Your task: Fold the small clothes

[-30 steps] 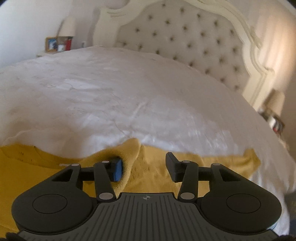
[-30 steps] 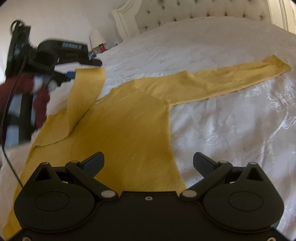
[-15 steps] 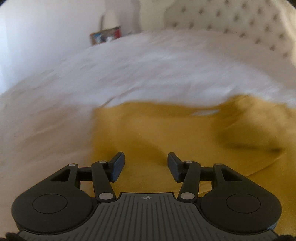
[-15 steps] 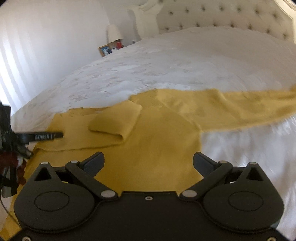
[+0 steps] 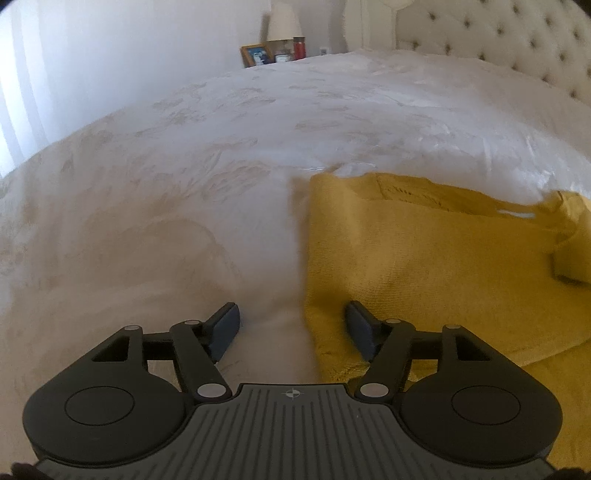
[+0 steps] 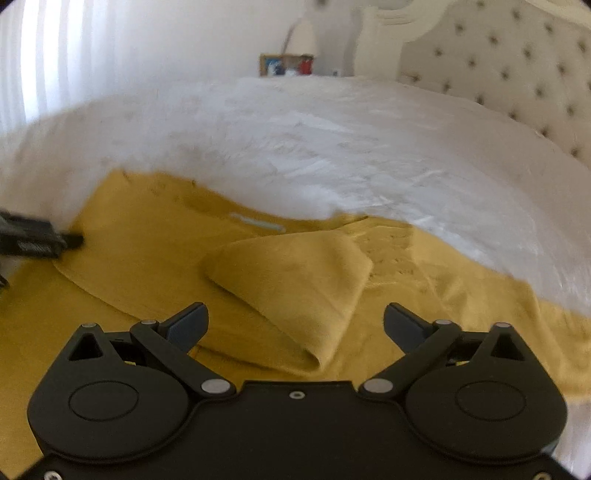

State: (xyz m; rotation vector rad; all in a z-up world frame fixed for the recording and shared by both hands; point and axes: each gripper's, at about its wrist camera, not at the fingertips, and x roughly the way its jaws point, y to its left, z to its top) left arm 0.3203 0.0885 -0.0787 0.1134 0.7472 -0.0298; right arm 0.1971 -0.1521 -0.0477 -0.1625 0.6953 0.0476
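Note:
A mustard yellow knit sweater (image 5: 424, 258) lies flat on the white bed (image 5: 221, 147). My left gripper (image 5: 291, 321) is open and empty, low over the sweater's left edge, with its right finger over the cloth and its left finger over the sheet. In the right wrist view the sweater (image 6: 147, 266) fills the lower half, with one sleeve folded (image 6: 303, 280) across the body. My right gripper (image 6: 295, 325) is open and empty just above that folded sleeve. The left gripper shows at the left edge of the right wrist view (image 6: 37, 242).
A tufted cream headboard (image 5: 517, 44) stands at the back right. A nightstand with a lamp (image 5: 282, 22), a picture frame (image 5: 256, 55) and a red bottle (image 5: 300, 47) is beyond the bed. A white wall lies to the left.
My left gripper let go of the sleeve, which now lies folded over the body, and swung left to the sweater's edge. My right gripper moved left over the folded sleeve.

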